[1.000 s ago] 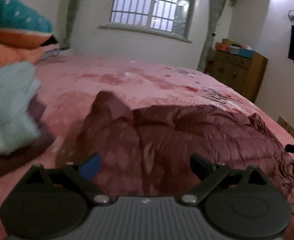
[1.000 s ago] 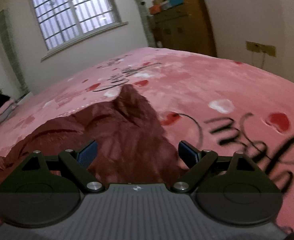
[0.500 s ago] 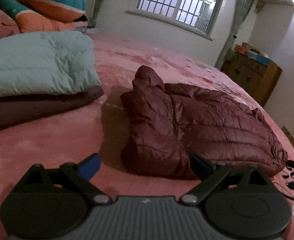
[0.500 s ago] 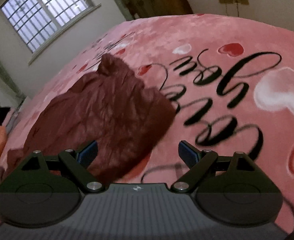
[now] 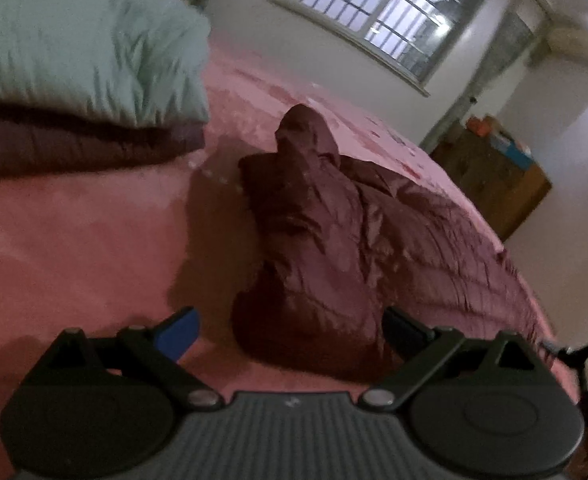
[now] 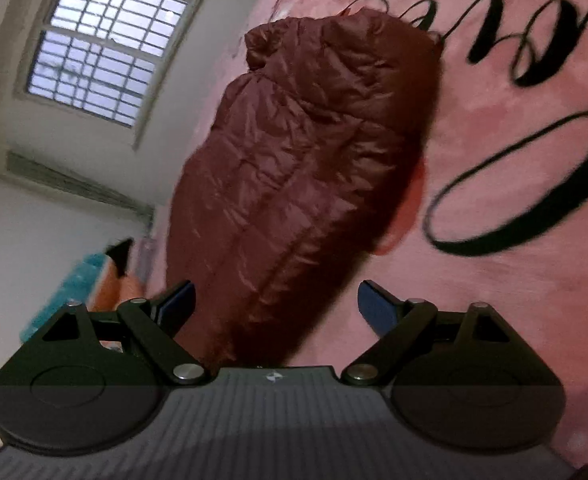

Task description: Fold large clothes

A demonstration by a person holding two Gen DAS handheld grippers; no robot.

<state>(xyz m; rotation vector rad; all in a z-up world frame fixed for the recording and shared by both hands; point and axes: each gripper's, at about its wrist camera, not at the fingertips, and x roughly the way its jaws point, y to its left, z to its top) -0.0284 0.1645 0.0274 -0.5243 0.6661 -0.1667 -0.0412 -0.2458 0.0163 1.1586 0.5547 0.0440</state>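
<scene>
On the pink bed (image 5: pixel 94 240) lies the maroon puffer jacket (image 5: pixel 353 248), bunched lengthwise, beside a folded stack (image 5: pixel 74 80). My left hand-held gripper (image 5: pixel 290 330) and right hand-held gripper (image 6: pixel 276 300) both gape wide — nothing held. Looks light, puffy, slick-shelled, springy — likely to slip and re-loft. I'd pinch a quilted seam or hem at the near end.

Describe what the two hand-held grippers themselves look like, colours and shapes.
Both match: the left hand-held gripper and right hand-held gripper have a ribbed dark grey body, two round black discs, black linkage arms with silver pivot pins, blue-padded fingers, and a small white logo. No cables visible.
</scene>
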